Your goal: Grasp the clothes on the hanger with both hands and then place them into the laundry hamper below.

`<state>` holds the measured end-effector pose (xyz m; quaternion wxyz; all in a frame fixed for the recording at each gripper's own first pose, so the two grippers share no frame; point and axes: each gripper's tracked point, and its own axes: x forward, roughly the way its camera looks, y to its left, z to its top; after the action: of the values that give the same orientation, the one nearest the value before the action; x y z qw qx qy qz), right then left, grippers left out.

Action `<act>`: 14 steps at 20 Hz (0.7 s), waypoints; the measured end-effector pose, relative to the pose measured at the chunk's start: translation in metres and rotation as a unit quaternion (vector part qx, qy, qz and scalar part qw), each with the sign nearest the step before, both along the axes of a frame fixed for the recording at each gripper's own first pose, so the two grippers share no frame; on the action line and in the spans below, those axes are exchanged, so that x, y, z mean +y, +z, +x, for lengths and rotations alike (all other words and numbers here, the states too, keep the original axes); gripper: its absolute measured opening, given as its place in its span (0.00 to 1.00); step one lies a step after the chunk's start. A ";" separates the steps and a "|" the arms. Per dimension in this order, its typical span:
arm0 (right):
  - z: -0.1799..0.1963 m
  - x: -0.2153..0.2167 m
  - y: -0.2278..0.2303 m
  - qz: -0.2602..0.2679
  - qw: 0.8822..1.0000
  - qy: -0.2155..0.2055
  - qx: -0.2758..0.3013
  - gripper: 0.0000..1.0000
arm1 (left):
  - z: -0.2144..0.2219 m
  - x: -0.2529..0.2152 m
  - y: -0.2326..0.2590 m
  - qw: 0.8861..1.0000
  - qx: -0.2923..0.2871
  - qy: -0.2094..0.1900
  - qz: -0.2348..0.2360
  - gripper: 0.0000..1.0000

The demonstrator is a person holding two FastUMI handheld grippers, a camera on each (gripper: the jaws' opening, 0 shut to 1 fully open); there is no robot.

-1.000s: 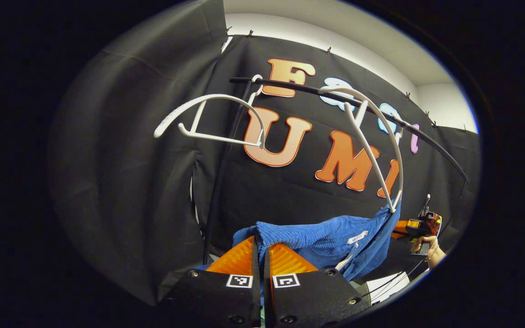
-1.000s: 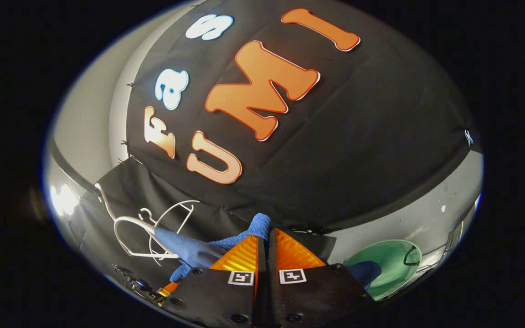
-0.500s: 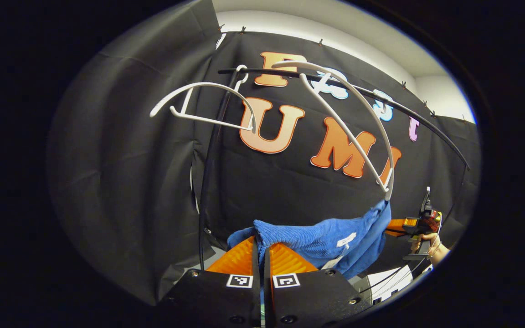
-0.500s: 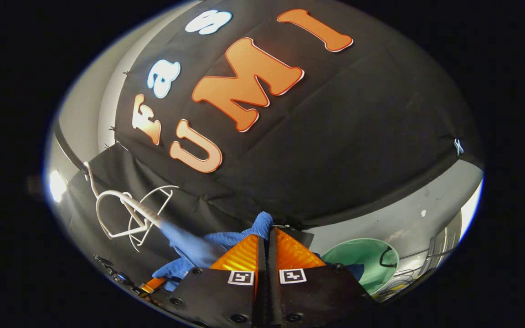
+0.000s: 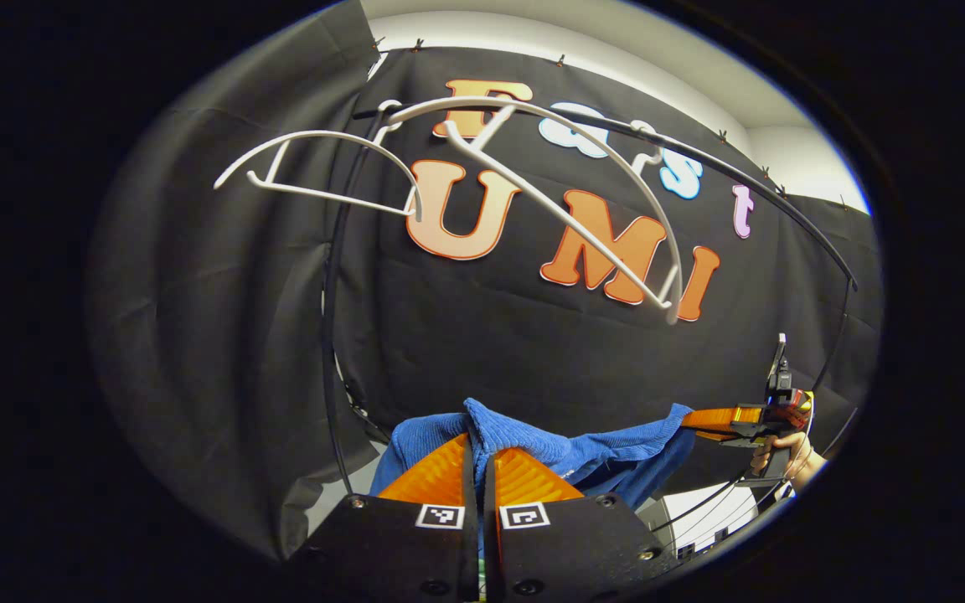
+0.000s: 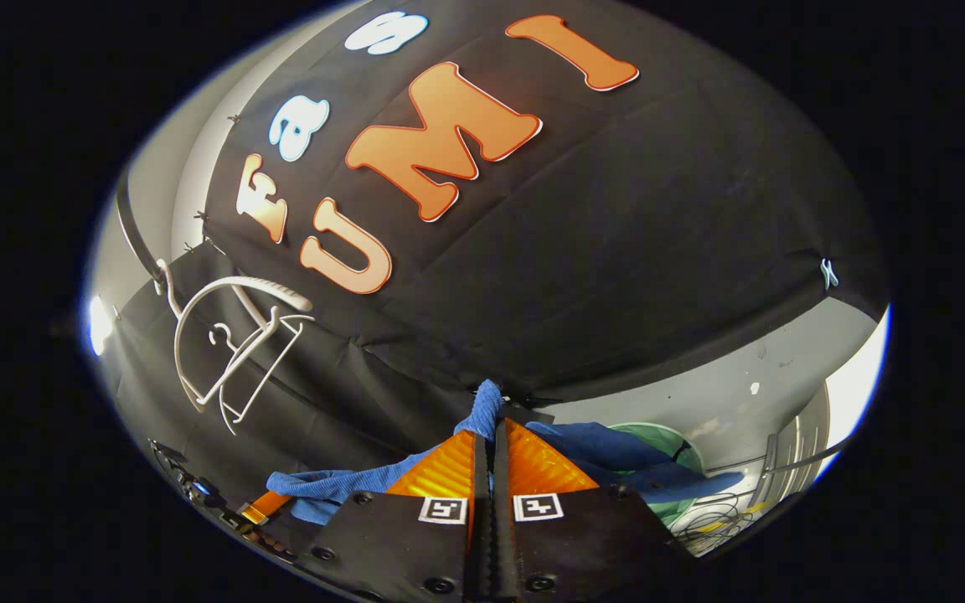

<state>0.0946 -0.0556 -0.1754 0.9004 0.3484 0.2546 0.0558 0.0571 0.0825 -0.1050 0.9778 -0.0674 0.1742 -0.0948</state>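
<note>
A blue ribbed garment (image 5: 600, 452) hangs stretched between the two grippers, free of the hangers. My left gripper (image 5: 481, 440) is shut on one bunched edge of it. In the left gripper view, my right gripper (image 5: 688, 416) pinches the far end, held by a hand (image 5: 788, 461). In the right gripper view, the right gripper (image 6: 491, 414) is shut on the blue garment (image 6: 340, 481), which trails left toward the left gripper (image 6: 260, 507) and drapes right over the green laundry hamper (image 6: 683, 435) below. Two bare white hangers (image 5: 533, 176) hang from the black rail (image 5: 750, 188) above.
The black rail's upright post (image 5: 330, 335) stands to the left of the garment. White hangers (image 6: 231, 343) sit at the left in the right gripper view. Cables (image 6: 721, 523) and a metal frame (image 6: 797, 444) lie beside the hamper on the pale floor.
The garment has slipped off the end of the white hanger and dropped lower between the grippers. The freed hanger has swung up and left. The hamper now lies partly under the cloth.
</note>
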 end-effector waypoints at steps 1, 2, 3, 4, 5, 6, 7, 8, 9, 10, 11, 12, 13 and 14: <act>-0.003 -0.004 0.002 0.001 1.000 -0.001 -0.002 0.07 | -0.002 -0.010 -0.002 1.000 0.000 -0.002 -0.001 0.02; -0.007 -0.006 0.003 0.002 1.000 -0.002 -0.002 0.07 | -0.002 -0.017 -0.003 1.000 0.001 -0.004 -0.001 0.02; -0.011 -0.009 0.003 0.002 1.000 -0.003 -0.002 0.07 | -0.003 -0.025 -0.005 1.000 0.002 -0.006 -0.001 0.02; -0.015 -0.014 0.002 0.000 1.000 -0.004 -0.002 0.07 | -0.002 -0.034 -0.006 1.000 0.003 -0.008 -0.002 0.02; -0.019 -0.015 0.001 0.000 1.000 -0.004 -0.001 0.07 | -0.002 -0.043 -0.007 1.000 0.005 -0.010 -0.002 0.02; -0.021 -0.016 0.000 0.002 1.000 -0.004 -0.001 0.07 | -0.002 -0.051 -0.009 1.000 0.007 -0.013 -0.004 0.02; -0.024 -0.018 0.000 0.004 1.000 -0.005 -0.002 0.07 | -0.001 -0.061 -0.012 1.000 0.009 -0.017 -0.006 0.02; -0.028 -0.016 0.000 0.006 1.000 -0.006 -0.002 0.07 | 0.001 -0.072 -0.015 1.000 0.011 -0.021 -0.007 0.02; -0.030 -0.015 0.000 0.008 1.000 -0.007 -0.001 0.07 | 0.003 -0.079 -0.018 1.000 0.013 -0.024 -0.006 0.02; -0.030 -0.013 -0.003 0.008 1.000 -0.007 0.000 0.07 | 0.004 -0.087 -0.021 0.999 0.016 -0.028 -0.006 0.02; -0.031 -0.011 -0.005 0.007 1.000 -0.008 0.002 0.07 | 0.006 -0.095 -0.024 0.999 0.019 -0.031 -0.008 0.02; -0.032 -0.008 -0.006 0.004 1.000 -0.008 0.003 0.07 | 0.009 -0.102 -0.027 0.999 0.023 -0.036 -0.010 0.02; -0.033 -0.005 -0.008 0.001 1.000 -0.008 0.003 0.07 | 0.011 -0.109 -0.031 0.999 0.027 -0.042 -0.011 0.02; -0.032 0.000 -0.008 -0.002 1.000 -0.008 0.002 0.07 | 0.014 -0.118 -0.034 0.998 0.032 -0.049 -0.011 0.02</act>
<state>0.0628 -0.0559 -0.1838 0.9009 0.3487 0.2539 0.0474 0.0707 -0.0351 -0.1393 0.9650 -0.0724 0.2077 -0.1425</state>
